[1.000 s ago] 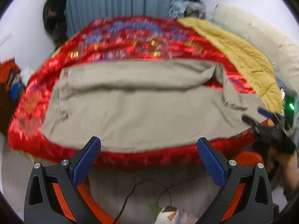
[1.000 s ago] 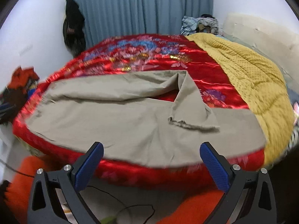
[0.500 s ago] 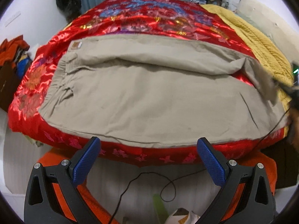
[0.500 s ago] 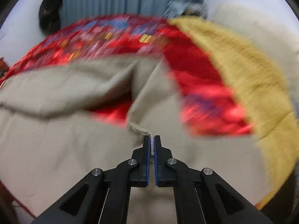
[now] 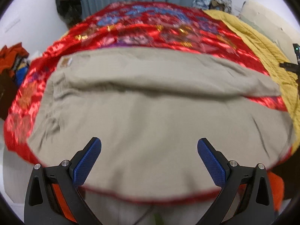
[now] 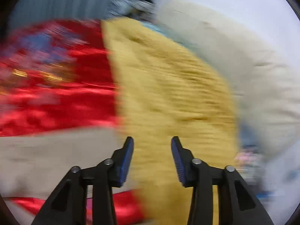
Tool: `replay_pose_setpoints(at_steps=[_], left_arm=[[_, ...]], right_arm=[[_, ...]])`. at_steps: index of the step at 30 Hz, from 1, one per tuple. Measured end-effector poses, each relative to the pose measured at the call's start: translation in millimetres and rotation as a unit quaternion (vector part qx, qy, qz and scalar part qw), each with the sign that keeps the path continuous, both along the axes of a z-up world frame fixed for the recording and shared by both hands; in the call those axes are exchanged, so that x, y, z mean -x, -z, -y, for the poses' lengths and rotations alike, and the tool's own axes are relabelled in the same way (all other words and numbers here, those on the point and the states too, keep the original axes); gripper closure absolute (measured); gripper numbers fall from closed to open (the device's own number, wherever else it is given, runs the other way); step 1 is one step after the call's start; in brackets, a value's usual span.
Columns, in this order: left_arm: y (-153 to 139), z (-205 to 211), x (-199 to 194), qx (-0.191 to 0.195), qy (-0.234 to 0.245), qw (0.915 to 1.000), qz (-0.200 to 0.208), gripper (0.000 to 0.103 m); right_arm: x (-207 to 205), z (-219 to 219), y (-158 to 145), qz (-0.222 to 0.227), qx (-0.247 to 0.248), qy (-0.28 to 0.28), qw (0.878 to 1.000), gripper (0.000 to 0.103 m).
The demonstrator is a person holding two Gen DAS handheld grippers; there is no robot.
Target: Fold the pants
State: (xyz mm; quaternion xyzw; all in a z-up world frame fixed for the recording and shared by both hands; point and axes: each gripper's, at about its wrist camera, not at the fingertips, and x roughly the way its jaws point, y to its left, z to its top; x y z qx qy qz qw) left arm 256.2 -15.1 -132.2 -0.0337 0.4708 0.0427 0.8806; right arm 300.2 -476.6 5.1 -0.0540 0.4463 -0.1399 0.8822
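a: while the pants point(image 5: 155, 112) lie flat on the red bedspread point(image 5: 142, 28), which way do they run from the tongs?

b: crosswise; in the left wrist view the waistband with its small tan label point(image 5: 64, 62) sits at the far left, and the legs stretch off to the right toward the yellow blanket point(image 5: 262, 46); so the long axis goes left to right, straight across the line of the fingers, not along it.

a: and the left gripper point(image 5: 149, 161)?

b: spread wide and empty; it hangs over the near long edge of the pants, about mid-length, with cloth showing between the blue pads.

a: moving right, what of the other one?

b: the right gripper point(image 6: 151, 161) is parted to a narrower gap and holds nothing; its view is badly blurred, with the leg end point(image 6: 56, 153) just to its left and the yellow blanket dead ahead.

a: so which hand is nearer what?

b: i'd judge the left nearer the waist, the right nearer the hems; a fold would likely bring one end over toward the other.
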Motion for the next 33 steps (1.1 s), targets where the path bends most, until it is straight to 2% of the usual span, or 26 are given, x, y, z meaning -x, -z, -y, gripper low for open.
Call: replay_pose_setpoints(at_steps=[1, 2, 3, 5, 7, 8, 9, 11, 13, 16, 18, 21, 22, 23, 25, 26, 28, 29, 30, 31, 32, 33], left_arm=[[6.2, -6.6, -10.2, -0.01, -0.008, 0.9996, 0.026, 0.001], [11.4, -11.6, -17.2, -0.019, -0.014, 0.9986, 0.048, 0.001], [19.6, -16.6, -24.0, -0.033, -0.02, 0.9966, 0.073, 0.001], [40.2, -24.1, -37.7, -0.064, -0.026, 0.9936, 0.09, 0.001], [73.2, -30.3, -51.8, -0.091, -0.014, 0.9938, 0.062, 0.001], [92.1, -33.7, -55.0, -0.088, -0.008, 0.9952, 0.041, 0.001], [101.2, -36.1, -53.3, -0.078, -0.006, 0.9961, 0.04, 0.001], [105.9, -37.1, -40.4, -0.075, -0.013, 0.9937, 0.082, 0.001], [106.2, -31.0, -36.5, -0.092, -0.009, 0.9915, 0.091, 0.001], [107.0, -33.8, -37.5, -0.081, -0.008, 0.9924, 0.092, 0.001], [106.1, -35.1, -37.1, -0.077, -0.007, 0.9925, 0.095, 0.001], [106.6, -34.2, -37.0, -0.078, -0.007, 0.9918, 0.101, 0.001], [106.9, -34.2, -37.5, -0.077, -0.007, 0.9917, 0.102, 0.001], [107.1, -34.2, -38.3, -0.077, -0.006, 0.9917, 0.103, 0.001], [107.0, -34.3, -37.9, -0.076, -0.007, 0.9916, 0.104, 0.001], [106.8, -34.8, -37.5, -0.076, -0.007, 0.9915, 0.105, 0.001], [106.7, -34.2, -37.2, -0.075, -0.007, 0.9915, 0.106, 0.001], [106.9, -33.7, -35.0, -0.076, -0.006, 0.9915, 0.106, 0.001], [106.4, -32.3, -35.4, -0.077, -0.003, 0.9915, 0.105, 0.001], [105.3, -30.4, -34.9, -0.079, 0.002, 0.991, 0.108, 0.001], [104.9, -28.9, -36.0, -0.085, 0.003, 0.9908, 0.105, 0.001], [105.8, -28.9, -35.6, -0.085, 0.003, 0.9912, 0.102, 0.001]], right_arm=[[-1.2, -21.9, 8.2, -0.004, -0.033, -0.039, 0.999, 0.052], [-7.2, -67.6, 20.0, -0.018, -0.085, -0.11, 0.99, 0.052], [-11.1, -97.4, 28.7, -0.028, -0.114, -0.157, 0.981, 0.052], [-21.0, -178.3, 42.4, -0.051, -0.158, -0.268, 0.949, 0.052], [-32.4, -256.7, 54.2, -0.072, -0.176, -0.369, 0.91, 0.052], [-40.2, -295.4, 58.4, -0.086, -0.181, -0.413, 0.888, 0.052], [-47.7, -333.2, 63.1, -0.101, -0.178, -0.451, 0.869, 0.052], [-66.1, -390.8, 76.5, -0.135, -0.162, -0.507, 0.836, 0.052], [-84.3, -433.4, 94.8, -0.171, -0.13, -0.541, 0.813, 0.055], [-114.9, -470.7, 116.8, -0.216, -0.085, -0.564, 0.793, 0.056], [-134.3, -481.0, 128.7, -0.257, -0.075, -0.566, 0.78, 0.058], [-146.8, -491.1, 151.6, -0.325, -0.04, -0.573, 0.751, 0.064], [-146.7, -490.3, 155.2, -0.339, -0.034, -0.575, 0.743, 0.07], [-144.6, -490.5, 156.5, -0.352, -0.031, -0.579, 0.735, 0.081], [-137.3, -491.3, 151.9, -0.354, -0.011, -0.591, 0.725, 0.099], [-131.0, -492.8, 142.8, -0.344, 0.01, -0.602, 0.72, 0.1], [-123.5, -496.6, 123.4, -0.314, 0.052, -0.616, 0.721, 0.1], [-120.2, -505.0, 107.8, -0.275, 0.107, -0.623, 0.724, 0.101], [-118.7, -512.0, 99.3, -0.236, 0.154, -0.622, 0.73, 0.101], [-121.1, -522.5, 91.1, -0.181, 0.213, -0.61, 0.741, 0.101], [-129.4, -537.9, 80.7, -0.101, 0.268, -0.576, 0.766, 0.097], [-134.5, -546.4, 77.3, -0.079, 0.266, -0.559, 0.781, 0.087]])
